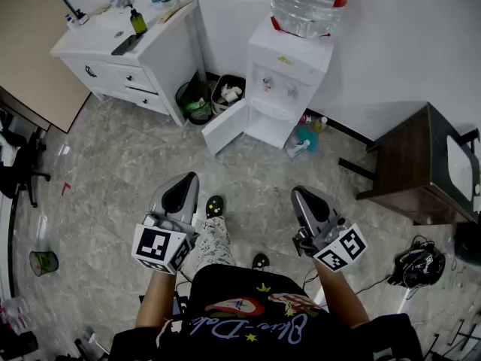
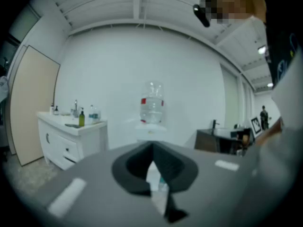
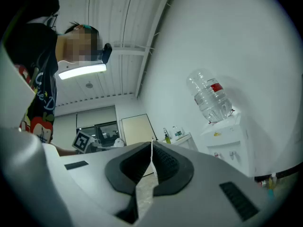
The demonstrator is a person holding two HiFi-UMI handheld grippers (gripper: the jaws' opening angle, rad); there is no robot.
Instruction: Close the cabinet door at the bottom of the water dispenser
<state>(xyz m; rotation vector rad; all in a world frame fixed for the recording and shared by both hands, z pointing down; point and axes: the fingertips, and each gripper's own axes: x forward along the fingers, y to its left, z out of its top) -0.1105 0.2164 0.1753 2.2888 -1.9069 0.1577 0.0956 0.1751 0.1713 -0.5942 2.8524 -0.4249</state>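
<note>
Task not started. Cabinet door (image 1: 223,126) at the bottom of the water dispenser (image 1: 291,74) stands open, swung out over the floor. It is well ahead of both tools, closer to the left tool's line. Left tool (image 1: 183,189): jaws pressed together, nothing between. Right tool (image 1: 304,199): same, tips meeting, empty. Both are held close in front of the person, no contact with the door. Left to do, by my read: step up, put a tool on the door's outer face, push it flush. Bins (image 1: 194,100) sit just past the door and may crowd the approach.
</note>
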